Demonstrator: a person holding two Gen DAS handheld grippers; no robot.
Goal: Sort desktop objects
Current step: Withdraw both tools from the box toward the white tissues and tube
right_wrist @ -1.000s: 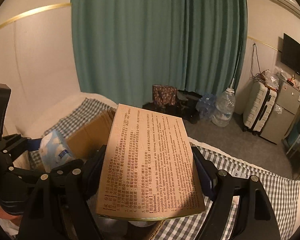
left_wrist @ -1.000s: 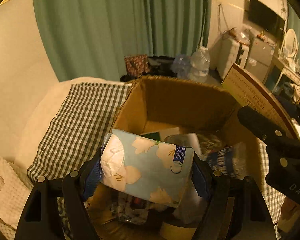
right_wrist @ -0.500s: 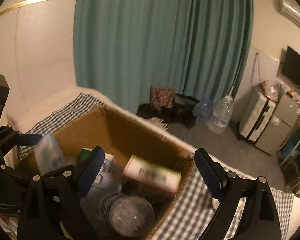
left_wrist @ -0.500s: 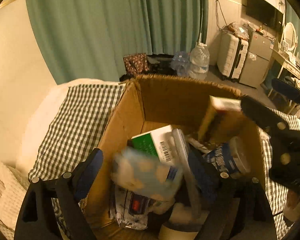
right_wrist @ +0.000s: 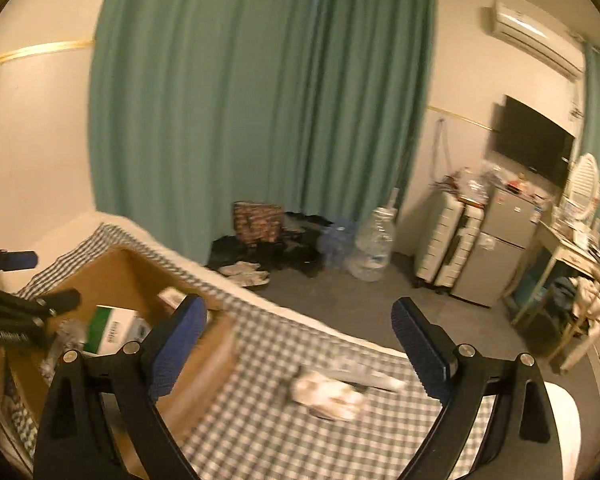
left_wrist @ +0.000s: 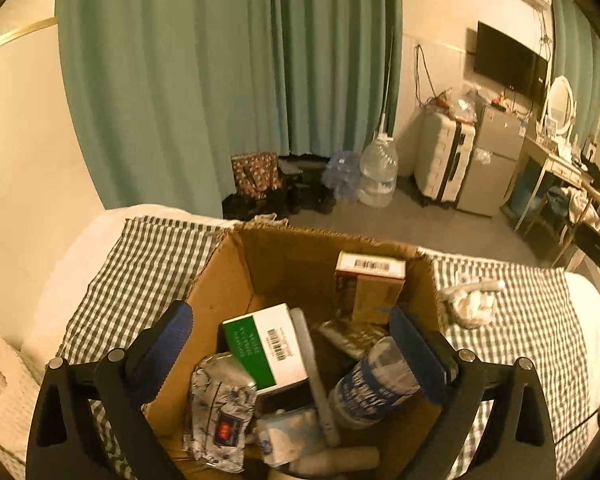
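Observation:
My left gripper [left_wrist: 290, 316] hovers over the open cardboard box [left_wrist: 228, 280], jaws opening, with nothing between the pads. Inside the box, the pale blue flowered tissue pack [left_wrist: 288, 436] lies near the bottom edge. The brown printed carton [left_wrist: 370, 284] stands against the far wall. A green-and-white carton [left_wrist: 268, 348] and a blue-labelled jar [left_wrist: 376, 384] lie there too. My right gripper [right_wrist: 300, 308] is right of the cardboard box [right_wrist: 112, 276], jaws opening and empty, over the checked cloth [right_wrist: 260, 420]. A crumpled white item [right_wrist: 328, 392] lies ahead of it.
The box sits on a bed with a checked cloth [left_wrist: 148, 272]. Beyond the bed edge are a floor with bags, a large water bottle [left_wrist: 378, 176], a white suitcase [left_wrist: 444, 160] and a small fridge [left_wrist: 488, 168]. Green curtains [left_wrist: 220, 80] hang behind.
The left gripper let go of the tissue pack, which fell into the box. The right gripper released the brown carton into the box and swung right over the cloth. Both jaws widened.

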